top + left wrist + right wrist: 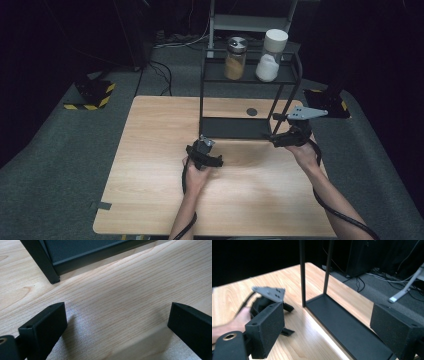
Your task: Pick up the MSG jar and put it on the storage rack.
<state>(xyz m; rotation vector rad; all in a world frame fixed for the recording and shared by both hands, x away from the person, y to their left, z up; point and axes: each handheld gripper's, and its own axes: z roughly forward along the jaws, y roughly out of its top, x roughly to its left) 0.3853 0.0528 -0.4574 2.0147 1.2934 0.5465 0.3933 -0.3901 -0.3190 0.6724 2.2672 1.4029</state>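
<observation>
A black two-tier metal rack (250,80) stands at the far middle of the wooden table (150,175). Its top shelf carries a silver-lidded jar of yellow-brown powder (235,58) and a white-lidded jar of white powder (269,56). My left gripper (204,146) rests low in front of the rack's left leg; in the left gripper view it (117,322) is open over bare wood. My right gripper (276,139) is at the rack's front right corner, open, with nothing between its jaws. In the right gripper view it (334,332) looks along the empty lower shelf (347,325), with the left gripper (270,302) beyond.
A small dark round mark (252,111) sits on the table behind the rack. Grey carpet surrounds the table, with a yellow-and-black striped stand base (92,96) at the far left and another (327,102) at the far right. Cables lie on the floor (160,72).
</observation>
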